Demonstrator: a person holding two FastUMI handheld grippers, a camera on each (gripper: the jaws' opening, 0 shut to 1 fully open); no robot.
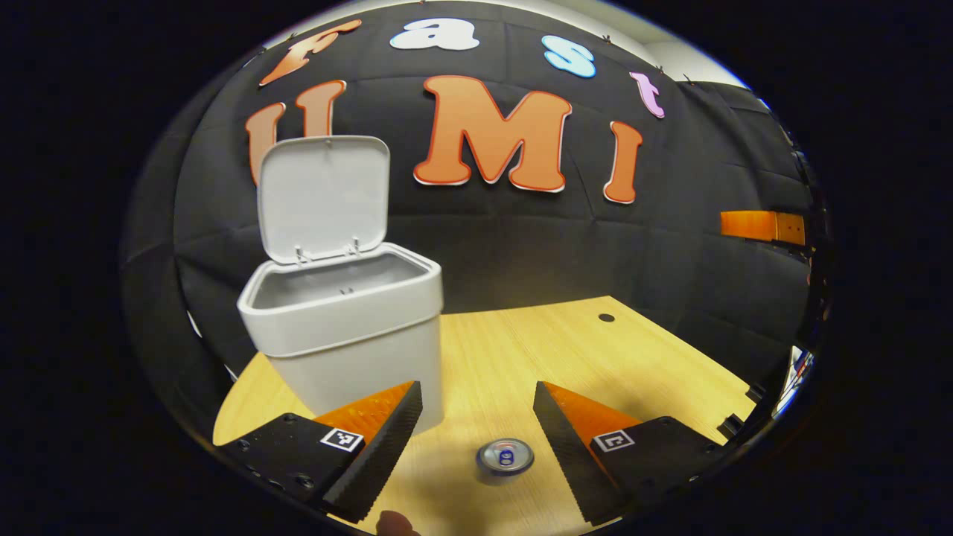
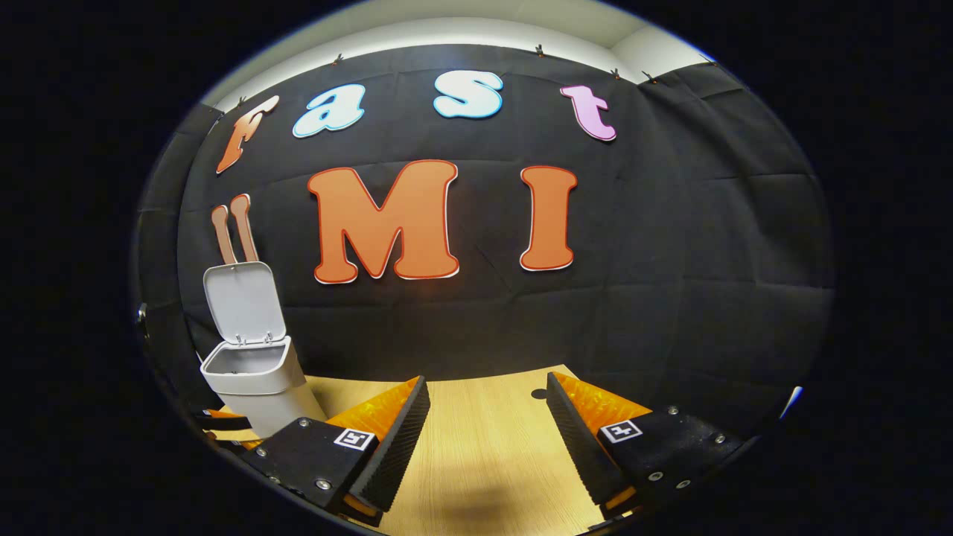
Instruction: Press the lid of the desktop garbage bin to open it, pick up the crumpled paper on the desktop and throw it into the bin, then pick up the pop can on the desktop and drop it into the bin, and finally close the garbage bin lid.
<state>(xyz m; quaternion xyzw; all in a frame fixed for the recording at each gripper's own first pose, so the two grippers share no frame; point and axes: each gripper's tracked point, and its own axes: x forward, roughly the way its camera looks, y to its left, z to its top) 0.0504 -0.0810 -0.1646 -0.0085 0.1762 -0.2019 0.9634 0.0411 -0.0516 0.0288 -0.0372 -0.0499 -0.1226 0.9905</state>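
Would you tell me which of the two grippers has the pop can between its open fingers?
The left gripper: the pop can stands upright on the desk between its fingers. The right gripper has bare desk there.

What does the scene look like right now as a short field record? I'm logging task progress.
bin: on the desk, upright
lid: raised, open
pop can: upright on the desk, between the left tool fingers, not gripped
crumpled paper: not seen on the desk
left tool: open
right tool: open, holding nothing

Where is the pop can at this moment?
In the left gripper view, the pop can stands upright on the wooden table, between the open fingers of the left gripper, just right of the open bin.
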